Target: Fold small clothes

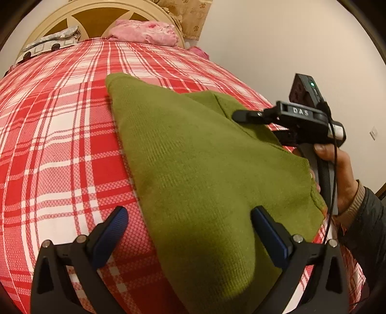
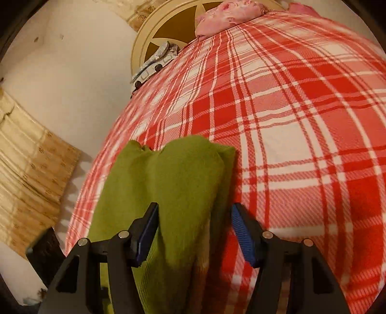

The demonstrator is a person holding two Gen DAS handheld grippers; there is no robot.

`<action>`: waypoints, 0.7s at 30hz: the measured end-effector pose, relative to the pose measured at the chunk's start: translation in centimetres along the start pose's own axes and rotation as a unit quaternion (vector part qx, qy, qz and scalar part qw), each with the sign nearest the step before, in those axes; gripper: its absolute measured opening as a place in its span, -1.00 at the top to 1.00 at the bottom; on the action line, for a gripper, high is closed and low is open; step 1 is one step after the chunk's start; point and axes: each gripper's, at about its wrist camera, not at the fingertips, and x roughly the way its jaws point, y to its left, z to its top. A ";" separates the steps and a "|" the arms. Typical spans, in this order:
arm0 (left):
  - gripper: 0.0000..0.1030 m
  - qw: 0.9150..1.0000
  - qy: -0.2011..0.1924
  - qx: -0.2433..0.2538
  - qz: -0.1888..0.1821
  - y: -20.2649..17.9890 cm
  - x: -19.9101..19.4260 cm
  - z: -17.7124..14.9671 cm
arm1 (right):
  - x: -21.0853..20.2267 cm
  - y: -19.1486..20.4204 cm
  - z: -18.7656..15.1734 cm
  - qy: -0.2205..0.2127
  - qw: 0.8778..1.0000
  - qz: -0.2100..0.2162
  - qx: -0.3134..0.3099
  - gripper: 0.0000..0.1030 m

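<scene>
Lying across the middle of the left wrist view, the green knit garment (image 1: pixel 193 154) rests on a bed under a red and white plaid blanket (image 1: pixel 60 125), one layer folded over along its upper right edge. The left tool (image 1: pixel 189 217) sits at the bottom of that frame with its blue-padded fingers (image 1: pixel 115 224) spread wide, one over the blanket, the other over the cloth. At the right of the frame the right tool (image 1: pixel 243 116) reaches in from a hand (image 1: pixel 337 169), its tips over the folded edge. In the right wrist view the right tool (image 2: pixel 195 229) is spread too, with the garment (image 2: pixel 168 183) running between its fingers. A pink pillow (image 1: pixel 144 32) and a cream headboard (image 1: pixel 96 14) fill the upper part of the frame.
</scene>
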 end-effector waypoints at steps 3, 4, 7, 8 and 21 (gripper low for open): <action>-1.00 1.000 0.001 0.002 0.001 -0.1 0.1 0.0 | 0.9 0.4 0.5 0.004 1.000 0.008 -0.003 -0.19; -1.00 1.000 0.001 0.002 0.000 -0.1 0.1 0.0 | 1.1 0.5 0.5 0.006 1.000 0.010 -0.004 -0.19; -1.00 1.000 0.003 0.000 -0.006 0.1 0.2 0.1 | 1.8 0.5 0.6 0.003 1.000 0.016 0.000 -0.19; -1.00 1.000 0.004 -0.001 -0.009 0.1 0.2 0.2 | 1.9 0.5 0.5 0.001 1.000 0.017 0.001 -0.16; 0.05 0.999 -0.019 0.020 -0.023 -1.1 -2.0 -0.6 | 0.8 3.8 -0.7 -0.015 0.999 0.017 -0.031 0.34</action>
